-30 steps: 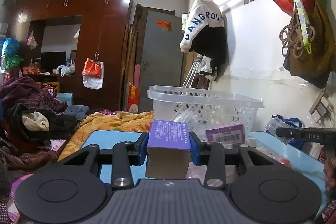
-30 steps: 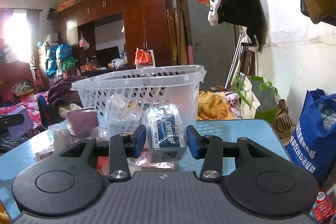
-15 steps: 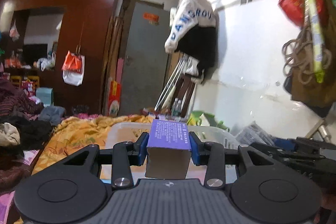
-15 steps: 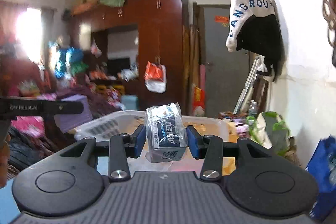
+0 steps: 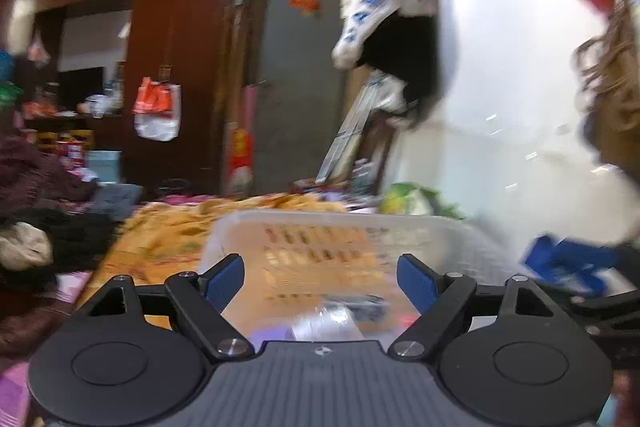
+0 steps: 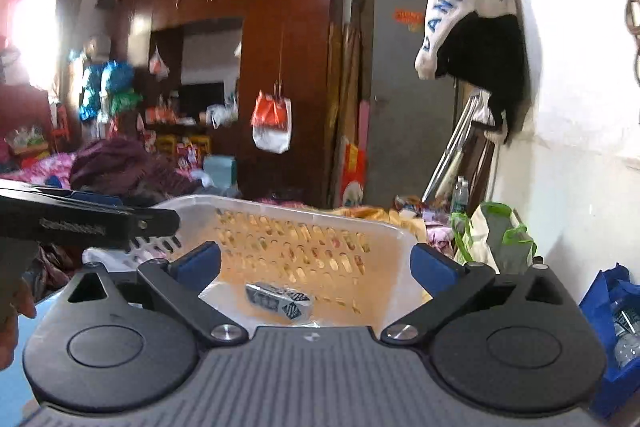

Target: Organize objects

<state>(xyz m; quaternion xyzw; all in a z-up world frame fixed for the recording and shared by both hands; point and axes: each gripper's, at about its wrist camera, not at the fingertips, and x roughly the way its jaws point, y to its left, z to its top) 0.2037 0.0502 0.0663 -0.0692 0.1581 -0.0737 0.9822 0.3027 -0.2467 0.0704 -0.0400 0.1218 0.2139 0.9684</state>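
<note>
left gripper – jaws opening, purple box released | right gripper – jaws opening, wrapped box dropped into white basket

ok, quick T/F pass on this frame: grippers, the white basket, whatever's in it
1. The right gripper is clamped on the wrapped box. False: its jaws are opening with nothing between them; the wrapped box is down inside the white basket.
2. The left gripper holds nothing. True: its jaws are opening and the gap is empty.
3. Both grippers are above the white basket. True: each wrist view looks over its rim.
4. The basket walls are solid. False: the far wall is perforated with rows of slots.
5. The left gripper shows in the right wrist view. True: it enters from the left edge.
</note>
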